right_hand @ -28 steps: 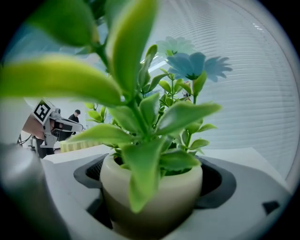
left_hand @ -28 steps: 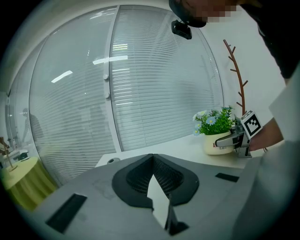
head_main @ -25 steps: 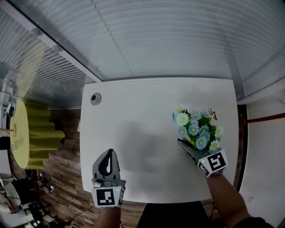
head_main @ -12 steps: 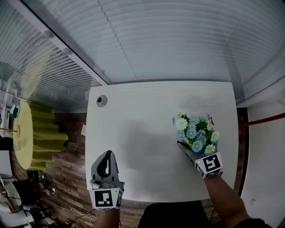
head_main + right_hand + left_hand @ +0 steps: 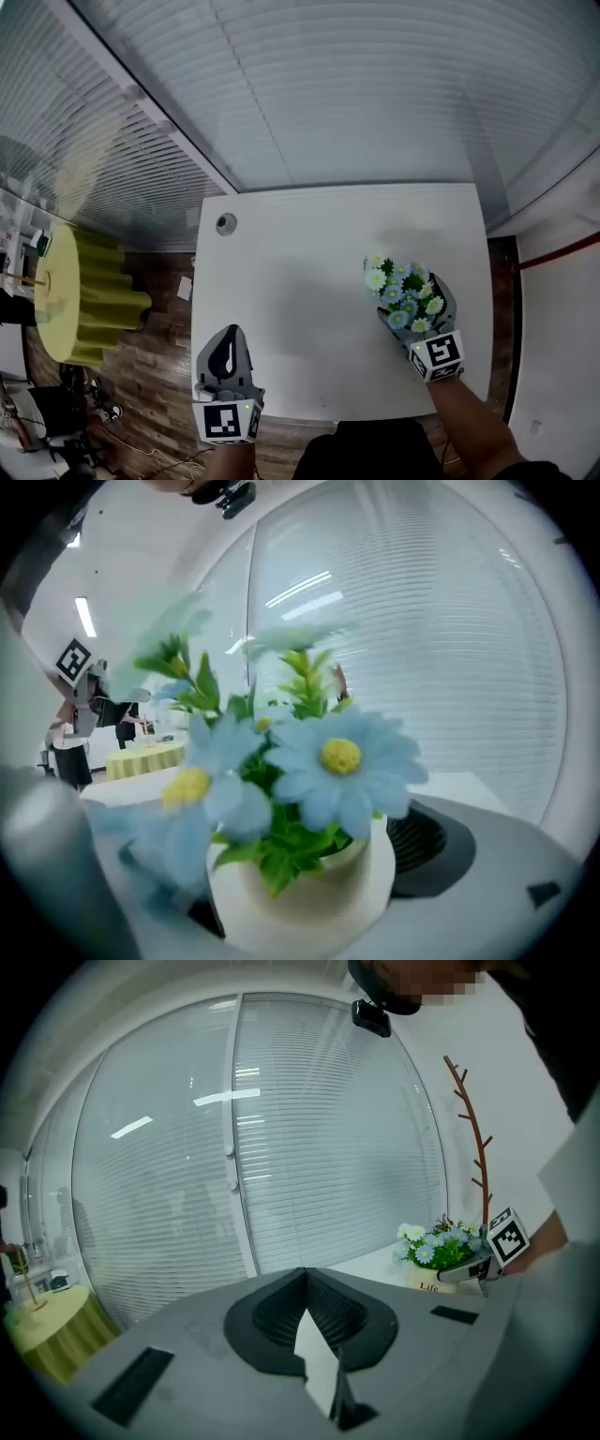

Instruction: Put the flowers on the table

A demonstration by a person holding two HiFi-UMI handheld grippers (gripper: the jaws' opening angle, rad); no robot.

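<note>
White counter lies below slatted blinds; the flowers sit lower in the head view than a second ago, clamped in the right hand-held gripper. Only the right gripper view shows their white pot between the jaws. At lower left, the left hand-held gripper is closed and empty.

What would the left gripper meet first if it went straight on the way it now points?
Probably nothing near: the left gripper points over the table toward the window blinds, which it would meet first. The flowers stand off to its right. Depth is unclear.
</note>
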